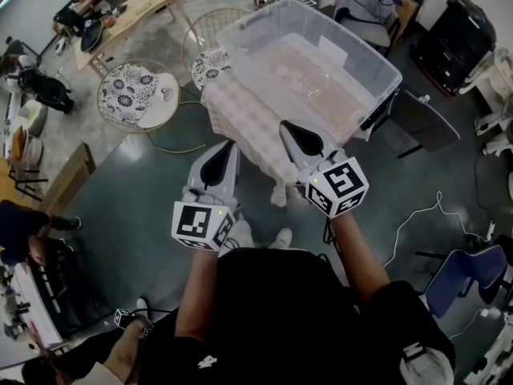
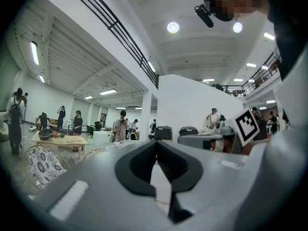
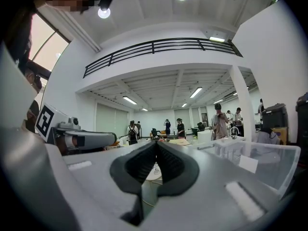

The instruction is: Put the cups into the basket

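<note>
A clear plastic bin [image 1: 377, 62] stands on a small table draped with a pale cloth [image 1: 248, 127]; the bin [image 3: 262, 160] also shows at the right of the right gripper view. No cup shows in any view. My left gripper [image 1: 227, 144] is held level just short of the cloth's near edge, its jaws shut together with nothing between them [image 2: 156, 143]. My right gripper [image 1: 285, 125] hovers over the cloth's near corner beside the bin, shut and empty too [image 3: 156, 144]. The two grippers are side by side, each one's marker cube visible to the other.
A round floral side table [image 1: 136, 95] and a wire-frame table [image 1: 210, 30] stand left of the bin. A wooden table [image 1: 128, 14] is farther back. A blue chair [image 1: 469, 275], a floor cable [image 1: 417, 223] and a black case [image 1: 457, 30] are to the right. People stand in the background.
</note>
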### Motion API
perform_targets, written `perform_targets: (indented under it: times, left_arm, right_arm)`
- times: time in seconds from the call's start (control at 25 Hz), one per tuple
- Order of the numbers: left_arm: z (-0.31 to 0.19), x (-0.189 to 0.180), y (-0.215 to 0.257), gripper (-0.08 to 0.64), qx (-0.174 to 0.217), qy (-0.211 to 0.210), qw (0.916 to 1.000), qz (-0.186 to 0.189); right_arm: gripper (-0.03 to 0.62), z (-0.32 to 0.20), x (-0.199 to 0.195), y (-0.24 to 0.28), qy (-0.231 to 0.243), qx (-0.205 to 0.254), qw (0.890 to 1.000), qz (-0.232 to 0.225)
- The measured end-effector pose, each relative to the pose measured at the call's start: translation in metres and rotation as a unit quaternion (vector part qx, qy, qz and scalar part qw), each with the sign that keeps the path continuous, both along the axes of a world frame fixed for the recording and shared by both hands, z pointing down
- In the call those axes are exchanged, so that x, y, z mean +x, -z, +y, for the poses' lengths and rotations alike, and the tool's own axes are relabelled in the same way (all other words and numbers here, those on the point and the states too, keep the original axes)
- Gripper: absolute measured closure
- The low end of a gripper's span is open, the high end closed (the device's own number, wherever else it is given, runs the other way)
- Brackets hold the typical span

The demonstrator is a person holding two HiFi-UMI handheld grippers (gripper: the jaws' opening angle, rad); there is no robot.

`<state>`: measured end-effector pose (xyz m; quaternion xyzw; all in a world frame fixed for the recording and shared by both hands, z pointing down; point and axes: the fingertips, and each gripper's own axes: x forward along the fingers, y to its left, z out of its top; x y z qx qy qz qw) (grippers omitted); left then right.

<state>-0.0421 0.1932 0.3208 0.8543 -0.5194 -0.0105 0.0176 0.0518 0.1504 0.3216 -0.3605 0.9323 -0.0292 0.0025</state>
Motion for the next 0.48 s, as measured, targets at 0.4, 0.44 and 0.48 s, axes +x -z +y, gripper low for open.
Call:
perform_targets:
  times: [0.4,0.44,0.48]
  left_arm:
    - [-0.037,-0.033,0.001,0.554,0.006,-0.007,0.9998,-0.019]
    - [-0.042,-0.038,0.001,0.555,0.006,-0.008,0.9997,-0.021]
    - [-0.046,-0.043,0.002,0.554,0.007,-0.009,0.9997,-0.021]
  right_arm:
    - [0.592,-0.036,-0.031,0.011,-0.016,0.005,1.0,-0.006]
    - [0.592,-0.041,-0.035,0.013,-0.019,0.005,1.0,-0.01]
    - [0.592,-0.045,-0.039,0.014,-0.021,0.006,1.0,-0.012]
